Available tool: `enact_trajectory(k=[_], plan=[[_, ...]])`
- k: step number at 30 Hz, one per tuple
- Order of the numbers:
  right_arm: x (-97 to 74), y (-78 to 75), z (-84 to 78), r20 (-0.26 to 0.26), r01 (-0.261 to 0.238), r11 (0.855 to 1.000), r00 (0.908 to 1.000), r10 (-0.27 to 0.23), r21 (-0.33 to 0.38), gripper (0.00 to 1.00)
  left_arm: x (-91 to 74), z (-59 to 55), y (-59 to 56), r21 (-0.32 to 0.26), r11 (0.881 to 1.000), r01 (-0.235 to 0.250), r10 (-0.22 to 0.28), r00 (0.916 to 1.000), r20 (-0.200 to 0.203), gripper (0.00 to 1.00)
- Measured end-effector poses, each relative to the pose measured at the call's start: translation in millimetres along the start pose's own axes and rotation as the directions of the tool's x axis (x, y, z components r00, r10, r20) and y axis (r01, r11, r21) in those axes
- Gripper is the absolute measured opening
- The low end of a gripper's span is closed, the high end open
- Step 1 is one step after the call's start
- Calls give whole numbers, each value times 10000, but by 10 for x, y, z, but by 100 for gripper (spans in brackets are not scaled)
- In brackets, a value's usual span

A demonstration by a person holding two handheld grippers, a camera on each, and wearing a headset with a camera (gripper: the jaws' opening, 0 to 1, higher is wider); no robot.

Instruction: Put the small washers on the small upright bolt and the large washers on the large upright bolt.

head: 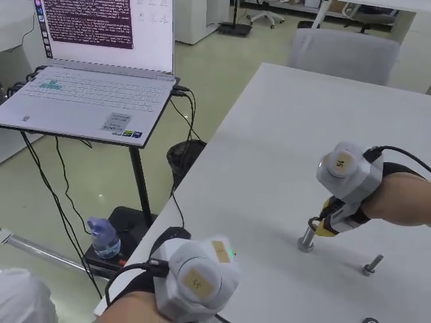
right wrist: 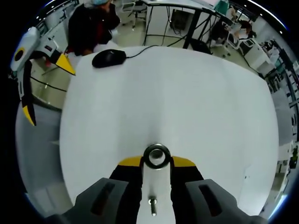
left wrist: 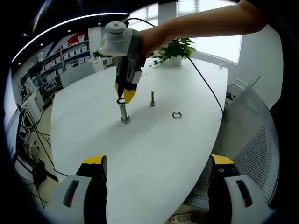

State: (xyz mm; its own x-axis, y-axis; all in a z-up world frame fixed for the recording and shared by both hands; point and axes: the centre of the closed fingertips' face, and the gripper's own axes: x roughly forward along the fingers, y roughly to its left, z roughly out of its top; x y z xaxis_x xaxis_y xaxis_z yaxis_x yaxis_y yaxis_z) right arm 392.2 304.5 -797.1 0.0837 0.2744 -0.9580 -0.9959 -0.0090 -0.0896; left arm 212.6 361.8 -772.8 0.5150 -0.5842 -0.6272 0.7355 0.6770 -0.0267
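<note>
In the head view a laptop (head: 94,94) stands on a stand at 10 o'clock, off the white table (head: 269,168), and a water bottle (head: 104,237) sits on the floor below it at 8 o'clock. A black mouse (right wrist: 108,57) lies on the table near its edge, at 11 o'clock in the right gripper view. The left hand-held gripper (left wrist: 156,161) is low in the head view at 6 o'clock, over the near edge of the table. Its own view shows its jaws spread wide with nothing between them. Further right, at 3 o'clock in the head view, the right hand-held gripper (left wrist: 125,95) points down at the table. Its jaws are pressed onto a large washer (right wrist: 156,156), pinching it at the yellow tips. The washer is held at the top of the large bolt (left wrist: 124,112), which stands upright on the table. Whether the ring is already around the shaft I cannot tell. In the left gripper view the small bolt (left wrist: 152,98) stands near the large bolt, at 2 o'clock from it. A loose washer (left wrist: 177,115) lies flat on the table at 3 o'clock from the large bolt, apart from both bolts.
</note>
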Motion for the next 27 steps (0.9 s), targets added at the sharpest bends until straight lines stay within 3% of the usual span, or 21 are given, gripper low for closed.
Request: enact_trajectory(k=[17, 27], plan=[[149, 23, -63, -277, -270, 9996, 9992, 272, 62, 22, 0, -32, 15, -49, 10000, -9, 9, 10000, -56, 97], [292, 16, -112, -395, -357, 9993, 9986, 362, 139, 22, 15, -47, -8, -29, 10000, 80, -80, 9999, -121, 96]])
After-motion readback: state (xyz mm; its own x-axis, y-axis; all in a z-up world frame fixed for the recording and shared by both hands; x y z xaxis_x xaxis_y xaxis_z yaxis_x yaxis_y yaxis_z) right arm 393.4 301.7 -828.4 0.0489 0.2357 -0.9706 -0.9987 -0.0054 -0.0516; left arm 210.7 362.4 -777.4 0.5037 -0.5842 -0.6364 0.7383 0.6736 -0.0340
